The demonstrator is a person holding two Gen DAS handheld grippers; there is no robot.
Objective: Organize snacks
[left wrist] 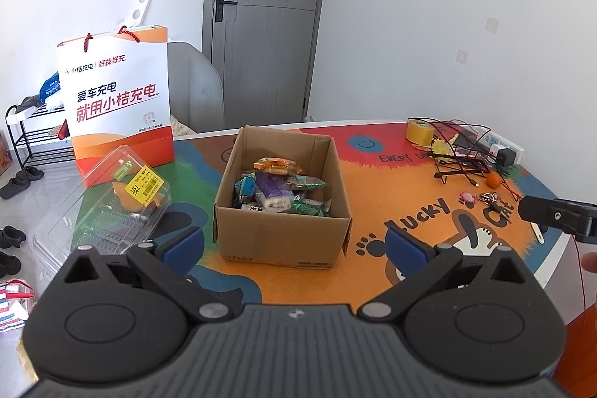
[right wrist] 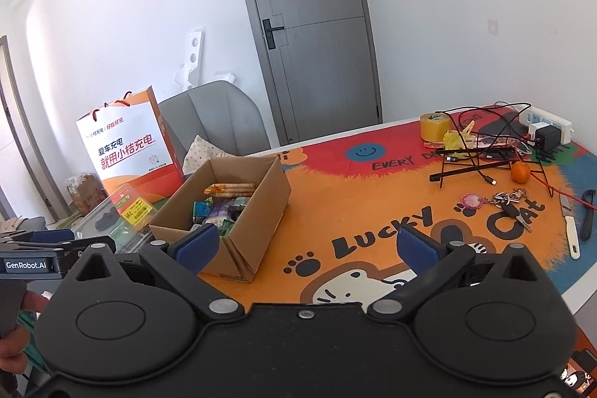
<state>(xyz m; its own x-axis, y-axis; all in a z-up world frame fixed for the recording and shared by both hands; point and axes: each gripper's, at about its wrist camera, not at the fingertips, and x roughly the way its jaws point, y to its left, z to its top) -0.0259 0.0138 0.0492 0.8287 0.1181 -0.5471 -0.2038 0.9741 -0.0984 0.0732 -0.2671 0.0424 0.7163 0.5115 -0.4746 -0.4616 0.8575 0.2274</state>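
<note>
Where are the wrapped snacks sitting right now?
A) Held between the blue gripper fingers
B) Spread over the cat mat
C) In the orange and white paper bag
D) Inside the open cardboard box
D: the wrapped snacks lie piled in the open cardboard box, while the left gripper and right gripper are both open and hold nothing.

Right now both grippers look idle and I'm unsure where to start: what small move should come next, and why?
Probably ease the open left gripper forward and down toward the cardboard box. Both grippers are empty, the right gripper too, and the wrapped snacks lie jumbled inside the box, straight ahead of the left one. The clear plastic container beside it could wait.
</note>
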